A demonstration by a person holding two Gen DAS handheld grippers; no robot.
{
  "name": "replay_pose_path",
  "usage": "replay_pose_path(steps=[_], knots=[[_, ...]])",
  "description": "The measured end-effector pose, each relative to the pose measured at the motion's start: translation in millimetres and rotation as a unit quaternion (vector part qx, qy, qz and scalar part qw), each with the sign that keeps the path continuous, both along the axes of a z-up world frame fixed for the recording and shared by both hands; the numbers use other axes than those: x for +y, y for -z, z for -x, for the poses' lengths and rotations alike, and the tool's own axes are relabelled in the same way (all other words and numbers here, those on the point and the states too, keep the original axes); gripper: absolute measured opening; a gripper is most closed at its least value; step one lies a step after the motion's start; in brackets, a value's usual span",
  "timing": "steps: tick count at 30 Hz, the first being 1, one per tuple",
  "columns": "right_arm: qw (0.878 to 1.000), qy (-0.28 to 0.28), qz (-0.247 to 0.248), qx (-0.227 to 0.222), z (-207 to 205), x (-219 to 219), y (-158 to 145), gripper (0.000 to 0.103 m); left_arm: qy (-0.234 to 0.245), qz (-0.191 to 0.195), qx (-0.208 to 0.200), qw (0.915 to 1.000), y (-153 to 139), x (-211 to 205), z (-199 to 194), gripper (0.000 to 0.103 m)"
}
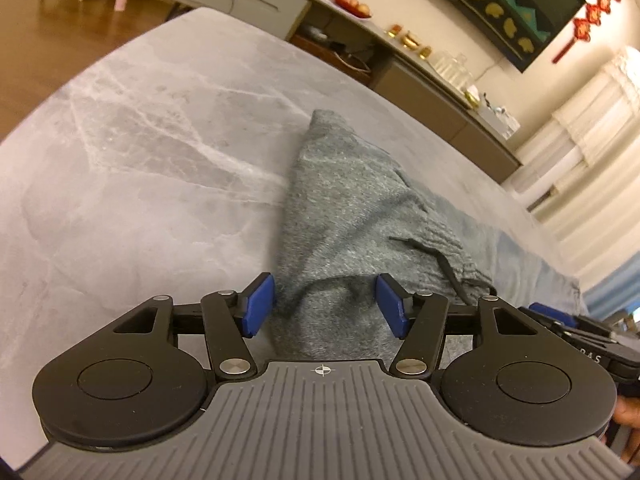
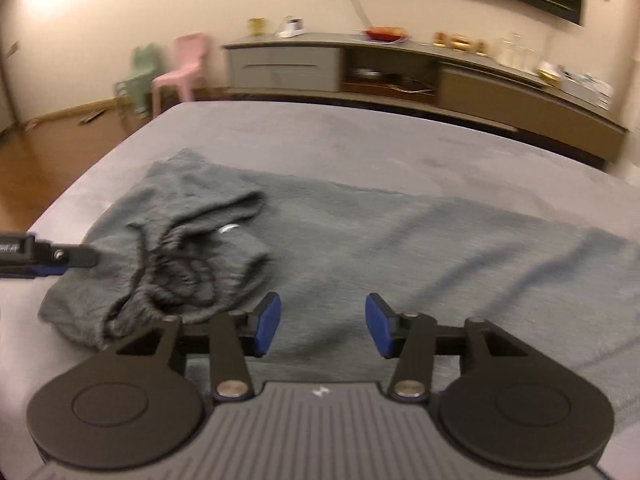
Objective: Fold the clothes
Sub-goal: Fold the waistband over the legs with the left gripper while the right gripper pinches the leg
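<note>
Centrally, both hand-held grippers, left [image 1: 326, 304] and right [image 2: 323, 324], stand spread over grey trousers [image 2: 360, 240] lying across the desk [image 2: 360, 140].

Grey trousers [image 2: 400, 248] cut off at right edge; sideboard items [image 2: 460, 44] blurred

You get warm, yellowish indoor light in both views, fairly dim. In the right wrist view a bright glow washes the wall [image 2: 72, 8] at upper left. That view is soft with motion blur: the cabinet [image 2: 400, 68] and the garment [image 2: 360, 240] lose their edges. The left wrist view is sharper; the table [image 1: 120, 140] shows crisp veining. Fisheye bends straight lines hard near the edges. Shadows are soft, gathered in the cloth folds.
</note>
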State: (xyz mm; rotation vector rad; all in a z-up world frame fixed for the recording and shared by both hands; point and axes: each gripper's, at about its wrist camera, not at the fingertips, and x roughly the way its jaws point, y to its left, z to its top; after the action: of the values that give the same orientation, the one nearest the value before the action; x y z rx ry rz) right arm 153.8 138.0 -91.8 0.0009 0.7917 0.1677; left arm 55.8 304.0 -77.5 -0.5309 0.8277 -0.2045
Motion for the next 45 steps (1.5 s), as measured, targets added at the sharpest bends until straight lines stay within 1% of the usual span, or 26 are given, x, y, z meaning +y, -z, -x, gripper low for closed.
replay_pose_path(steps=[2, 3, 4, 5, 6, 7, 8, 9, 12, 14, 16, 19, 21, 22, 24, 25, 27, 28, 29, 32, 35, 37, 38, 40, 42, 45], knots=[[0.999, -0.025, -0.046, -0.01, 2.0, 5.6, -7.2, 0.047, 0.008, -0.003, 0.002, 1.0, 0.1, -5.6, -1.5, 0.053], [0.997, -0.043, -0.059, -0.013, 1.6, 12.5, -9.4, 0.047, 0.013, -0.008, -0.001, 0.9999, -0.4, -9.2, -1.4, 0.047], [0.996, -0.068, -0.057, -0.014, 1.6, 22.6, -10.0, 0.045, 0.016, -0.02, -0.005, 0.9997, -1.4, -12.8, -1.2, 0.038], [0.996, -0.082, -0.039, -0.002, -2.4, 32.1, -3.4, 0.039, 0.016, -0.032, -0.009, 0.9993, -2.6, -15.4, -0.5, 0.014], [0.995, -0.095, -0.021, 0.011, -6.5, 41.7, 3.2, 0.035, 0.017, -0.037, -0.013, 0.9991, -3.8, -16.5, 0.2, 0.009], [0.995, -0.095, -0.004, 0.037, -16.7, 48.3, 18.5, 0.022, 0.016, -0.039, -0.018, 0.9989, -5.5, -17.0, 1.4, 0.005], [0.994, -0.093, -0.004, 0.059, -25.1, 50.8, 31.4, 0.02, 0.014, -0.037, -0.024, 0.9989, -7.9, -16.4, 3.0, 0.002], [0.994, -0.094, -0.009, 0.053, -28.0, 52.8, 38.4, 0.02, 0.011, -0.038, -0.033, 0.9987, -11.9, -16.6, 5.2, 0.0], [0.993, -0.103, -0.016, 0.056, -36.4, 62.6, 37.4, 0.02, -0.004, -0.05, -0.07, 0.9963, -31.8, -21.9, 14.5, 0.0], [0.99, -0.118, -0.034, 0.066, -43.9, 65.3, 37.5, 0.02, 0.001, -0.076, -0.112, 0.9908, -53.3, -38.4, 22.8, 0.0], [0.985, -0.129, -0.08, 0.083, -55.3, 56.6, 39.5, 0.02, 0.019, -0.131, -0.155, 0.979, -72.5, -70.0, 29.7, 0.0], [0.96, -0.092, -0.227, 0.136, -72.2, 1.5, 41.1, 0.02, 0.074, -0.232, -0.215, 0.9459, -82.3, -146.0, 38.1, 0.0], [0.943, -0.037, -0.302, 0.135, -67.3, -59.6, 36.6, 0.021, 0.114, -0.265, -0.224, 0.9311, -74.2, -197.2, 41.5, 0.005], [0.94, -0.012, -0.316, 0.128, -61.3, -87.9, 35.4, 0.021, 0.135, -0.275, -0.224, 0.9253, -68.1, -219.6, 42.7, 0.008], [0.936, 0.035, -0.332, 0.115, -50.7, -139.8, 33.0, 0.023, 0.183, -0.276, -0.214, 0.919, -50.5, -255.3, 43.7, 0.021], [0.935, 0.053, -0.333, 0.112, -48.7, -160.3, 31.8, 0.026, 0.203, -0.272, -0.21, 0.9168, -43.5, -269.7, 44.4, 0.021], [0.932, 0.075, -0.337, 0.109, -45.0, -190.5, 32.9, 0.026, 0.22, -0.241, -0.216, 0.9204, -44.7, -271.5, 47.2, 0.021], [0.93, 0.081, -0.342, 0.108, -44.0, -200.9, 32.7, 0.029, 0.225, -0.222, -0.222, 0.9226, -47.4, -268.8, 48.7, 0.022], [0.928, 0.083, -0.349, 0.104, -43.5, -209.1, 31.6, 0.038, 0.23, -0.203, -0.227, 0.9244, -50.0, -266.0, 50.2, 0.026], [0.926, 0.067, -0.361, 0.089, -48.3, -212.4, 23.9, 0.052, 0.177, -0.176, -0.224, 0.9421, -57.4, -228.2, 43.0, 0.033], [0.934, 0.038, -0.347, 0.076, -62.9, -197.9, 15.2, 0.057, 0.137, -0.165, -0.196, 0.957, -51.8, -195.2, 31.9, 0.03], [0.945, 0.009, -0.32, 0.069, -78.3, -180.9, 14.2, 0.054, 0.131, -0.165, -0.162, 0.964, -38.6, -182.1, 23.8, 0.028], [0.952, -0.006, -0.295, 0.074, -85.1, -169.6, 12.4, 0.04, 0.127, -0.165, -0.146, 0.9671, -32.0, -175.5, 19.8, 0.028], [0.968, -0.022, -0.237, 0.078, -98.0, -149.2, 12.9, 0.029, 0.121, -0.165, -0.112, 0.9725, -18.7, -162.3, 11.6, 0.028], [0.982, -0.022, -0.169, 0.076, -109.8, -130.9, 17.4, 0.026, 0.135, -0.177, -0.095, 0.9703, -9.8, -166.2, 8.7, 0.032], [0.988, -0.024, -0.138, 0.066, -103.9, -124.5, 8.4, 0.027, 0.137, -0.182, -0.092, 0.9692, -11.3, -167.5, 8.9, 0.032]])
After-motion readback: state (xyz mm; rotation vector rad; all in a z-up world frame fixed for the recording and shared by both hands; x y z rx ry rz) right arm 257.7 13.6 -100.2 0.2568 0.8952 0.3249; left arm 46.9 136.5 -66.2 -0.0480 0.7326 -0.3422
